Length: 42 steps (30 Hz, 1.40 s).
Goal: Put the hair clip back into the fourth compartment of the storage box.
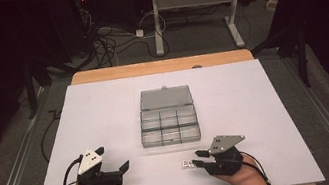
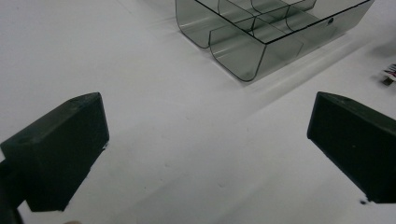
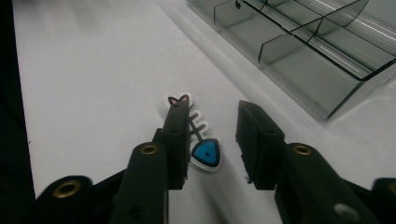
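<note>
Two tools low over the white table (image 1: 104,107). Left tool (image 1: 113,163) spread wide, nothing between the jaws, clear compartment box (image 1: 169,121) ahead and to its right. Right tool (image 1: 197,158) parted, not gripping; fishbone sticker (image 3: 198,140) flat on the table between the jaws, partly under one, box just beyond.

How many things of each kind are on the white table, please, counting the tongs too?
Tongs: 2 (left tongs, right tongs)
Clear compartment box: 1
Fishbone sticker: 1
Total: 4
</note>
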{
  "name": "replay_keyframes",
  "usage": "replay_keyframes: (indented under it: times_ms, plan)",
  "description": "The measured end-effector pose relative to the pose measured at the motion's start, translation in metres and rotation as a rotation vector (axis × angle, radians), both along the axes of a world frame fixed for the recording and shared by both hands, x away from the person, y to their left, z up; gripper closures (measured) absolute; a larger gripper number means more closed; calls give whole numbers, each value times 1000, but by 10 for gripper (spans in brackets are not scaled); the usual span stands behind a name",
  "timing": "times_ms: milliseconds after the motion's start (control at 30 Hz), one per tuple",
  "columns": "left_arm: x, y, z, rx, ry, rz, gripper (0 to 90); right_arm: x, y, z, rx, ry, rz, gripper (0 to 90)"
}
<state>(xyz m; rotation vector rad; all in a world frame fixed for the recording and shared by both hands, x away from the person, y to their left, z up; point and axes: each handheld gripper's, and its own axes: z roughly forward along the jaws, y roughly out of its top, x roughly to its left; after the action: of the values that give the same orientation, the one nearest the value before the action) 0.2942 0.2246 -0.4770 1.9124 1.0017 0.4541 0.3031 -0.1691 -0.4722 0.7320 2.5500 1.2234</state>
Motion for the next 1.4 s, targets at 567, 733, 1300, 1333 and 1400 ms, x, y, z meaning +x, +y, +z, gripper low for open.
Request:
replay_keyframes:
  times_ms: [567, 733, 1300, 1333, 1400]
  plan:
    - [-5, 10, -1, -3, 2, 22, 0, 4, 10, -5, -12, 23, 68, 538]
    - [-7, 13, -1, -8, 1, 31, 0, 6, 16, -8, -33, 26, 79, 538]
    - [-2, 11, -3, -20, 8, 20, 0, 6, 22, -10, -81, -1, 127, 682]
    - [-2, 10, -3, -22, 6, 17, 0, 5, 22, -10, -83, -5, 127, 683]
    - [-2, 9, -4, -35, 1, 8, 0, 5, 22, -10, -85, -6, 127, 683]
